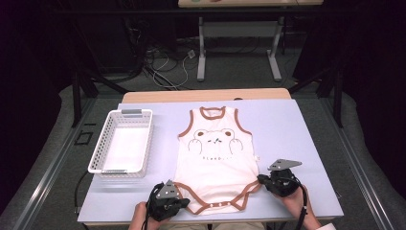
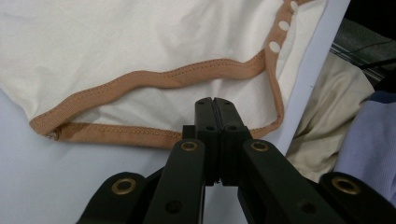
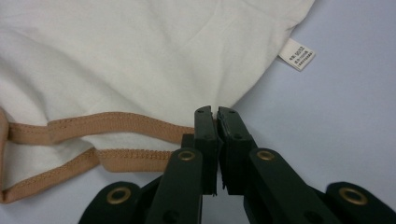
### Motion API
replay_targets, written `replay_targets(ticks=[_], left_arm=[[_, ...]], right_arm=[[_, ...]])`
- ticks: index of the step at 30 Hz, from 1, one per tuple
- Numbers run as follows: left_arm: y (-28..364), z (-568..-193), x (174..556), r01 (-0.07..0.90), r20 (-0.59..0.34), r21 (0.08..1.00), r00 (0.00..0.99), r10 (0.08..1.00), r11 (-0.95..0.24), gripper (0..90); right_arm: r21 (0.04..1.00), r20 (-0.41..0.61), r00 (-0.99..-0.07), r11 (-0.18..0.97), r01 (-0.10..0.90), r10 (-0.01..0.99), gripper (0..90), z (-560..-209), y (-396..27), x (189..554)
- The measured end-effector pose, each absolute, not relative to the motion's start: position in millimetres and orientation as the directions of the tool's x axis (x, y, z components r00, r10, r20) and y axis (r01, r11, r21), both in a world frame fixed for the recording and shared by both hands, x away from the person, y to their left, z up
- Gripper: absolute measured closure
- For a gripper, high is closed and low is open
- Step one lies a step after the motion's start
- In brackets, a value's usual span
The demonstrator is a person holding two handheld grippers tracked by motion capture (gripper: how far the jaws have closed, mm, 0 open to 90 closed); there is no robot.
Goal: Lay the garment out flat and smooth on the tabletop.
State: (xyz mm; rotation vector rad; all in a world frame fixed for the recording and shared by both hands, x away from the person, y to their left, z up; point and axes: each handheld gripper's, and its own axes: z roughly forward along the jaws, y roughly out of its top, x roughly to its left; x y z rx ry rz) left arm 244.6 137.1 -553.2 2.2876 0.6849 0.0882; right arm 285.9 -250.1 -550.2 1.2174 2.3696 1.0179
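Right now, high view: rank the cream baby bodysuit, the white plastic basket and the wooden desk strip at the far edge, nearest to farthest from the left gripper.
1. Cream baby bodysuit: its hem sits right at the left gripper.
2. White plastic basket: up and left.
3. Wooden desk strip: far edge.

Unreadable small print on bodysuit (image 1: 215,158) chest and side label (image 3: 297,54)

Bodysuit (image 1: 216,158) soft matt cotton cloth, ribbed tan trim; basket (image 1: 122,142) white perforated plastic
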Motion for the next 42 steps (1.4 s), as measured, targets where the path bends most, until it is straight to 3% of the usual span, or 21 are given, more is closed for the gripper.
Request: replay_targets(ticks=[2, 4, 9, 17, 23, 27, 42], left_arm=[[137, -553, 245, 0.451, -0.138, 0.675, 0.855, 0.500, -0.584, 89.6], [139, -551, 246, 0.441, -0.130, 0.690, 0.855, 0.502, -0.573, 85.6], [142, -545, 248, 0.423, -0.108, 0.707, 0.857, 0.504, -0.567, 56.3], [147, -536, 253, 0.414, -0.049, 0.736, 0.821, 0.569, -0.535, 23.6], [150, -533, 261, 0.426, -0.047, 0.740, 0.805, 0.592, -0.521, 6.6], [152, -532, 263, 0.427, -0.030, 0.736, 0.795, 0.606, -0.525, 0.7], [162, -529, 272, 0.438, -0.006, 0.742, 0.761, 0.648, -0.507, 0.2]], right_arm=[[0.706, 0.054, -0.603, 0.397, 0.586, 0.796, 85.0, -551, -250, 286], [0.715, 0.055, -0.621, 0.403, 0.571, 0.782, 73.1, -549, -251, 287], [0.731, 0.058, -0.628, 0.396, 0.556, 0.776, 44.0, -545, -251, 288], [0.753, 0.047, -0.652, 0.403, 0.521, 0.757, 16.6, -540, -249, 288], [0.779, 0.052, -0.659, 0.382, 0.496, 0.750, 10.9, -536, -249, 289], [0.792, 0.049, -0.658, 0.373, 0.484, 0.752, 7.6, -536, -250, 290], [0.821, 0.048, -0.655, 0.344, 0.456, 0.754, 2.5, -534, -253, 293]])
